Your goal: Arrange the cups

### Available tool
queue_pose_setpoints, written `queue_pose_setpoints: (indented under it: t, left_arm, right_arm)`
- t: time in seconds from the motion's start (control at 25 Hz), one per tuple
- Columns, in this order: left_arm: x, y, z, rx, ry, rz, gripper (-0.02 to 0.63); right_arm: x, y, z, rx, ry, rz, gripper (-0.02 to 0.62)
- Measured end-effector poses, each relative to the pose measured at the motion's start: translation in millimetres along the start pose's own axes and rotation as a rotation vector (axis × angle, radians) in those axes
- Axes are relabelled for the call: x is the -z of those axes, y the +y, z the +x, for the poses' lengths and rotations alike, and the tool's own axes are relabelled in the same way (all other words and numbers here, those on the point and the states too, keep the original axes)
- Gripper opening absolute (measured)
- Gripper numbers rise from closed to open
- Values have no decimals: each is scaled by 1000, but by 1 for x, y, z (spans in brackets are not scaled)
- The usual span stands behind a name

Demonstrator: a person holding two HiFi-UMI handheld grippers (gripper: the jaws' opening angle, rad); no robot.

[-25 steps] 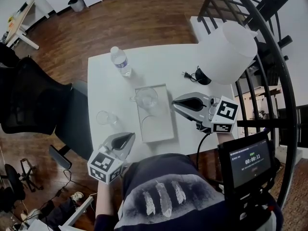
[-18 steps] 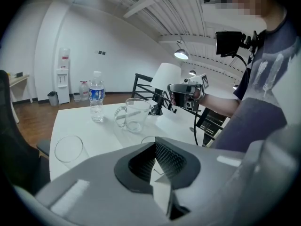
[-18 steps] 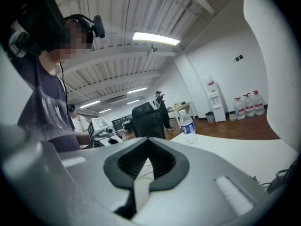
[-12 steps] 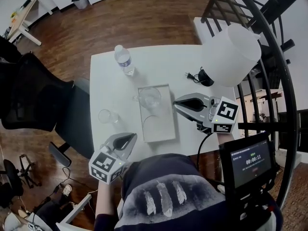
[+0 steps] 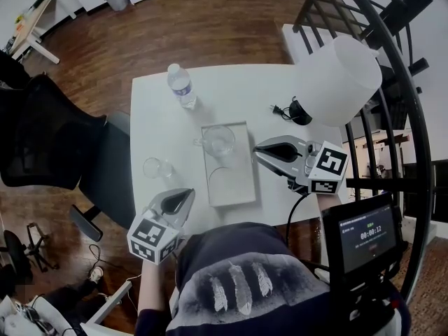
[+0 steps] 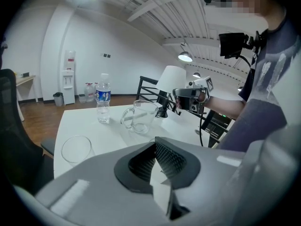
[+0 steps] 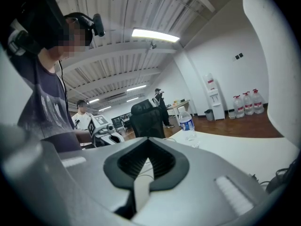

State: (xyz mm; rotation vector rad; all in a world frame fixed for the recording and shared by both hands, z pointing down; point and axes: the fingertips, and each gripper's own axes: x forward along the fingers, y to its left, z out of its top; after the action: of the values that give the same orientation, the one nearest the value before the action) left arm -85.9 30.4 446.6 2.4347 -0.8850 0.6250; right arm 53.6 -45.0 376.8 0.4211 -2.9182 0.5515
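Note:
A clear glass mug [image 5: 217, 140] with a handle stands on the far end of a white tray [image 5: 236, 190] in the middle of the table; it also shows as the mug [image 6: 138, 117]. A clear tumbler [image 5: 157, 168] stands on the table left of the tray and appears as the tumbler [image 6: 75, 149]. A faint round rim shows on the tray's near half; I cannot tell what it is. My left gripper [image 5: 187, 192] hovers near the table's front left, shut and empty [image 6: 157, 159]. My right gripper [image 5: 257, 148] sits just right of the tray, shut and empty [image 7: 146, 166].
A water bottle [image 5: 180, 87] stands at the table's far left. A white lamp [image 5: 343, 79] with its cord and plug [image 5: 280, 110] fills the right side. A black office chair [image 5: 49, 145] is left of the table and a dark railing [image 5: 392, 103] on the right.

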Motion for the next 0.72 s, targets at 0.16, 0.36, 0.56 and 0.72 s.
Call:
queue_pose_setpoints:
  t: [0.16, 0.36, 0.56, 0.72]
  left_arm:
    - [3, 5, 0, -16, 7, -16, 15]
    - [8, 10, -2, -55, 18, -25, 15]
    - [26, 24, -16, -109, 34, -43, 15]
    - [34, 44, -33, -171, 37, -65, 15]
  right_arm:
    - [2, -2, 1, 1, 7, 3, 3]
    - [5, -5, 2, -12, 26, 3, 3]
    - [9, -1, 6, -28, 32, 5, 3]
    - [11, 0, 7, -10, 45, 9, 3]
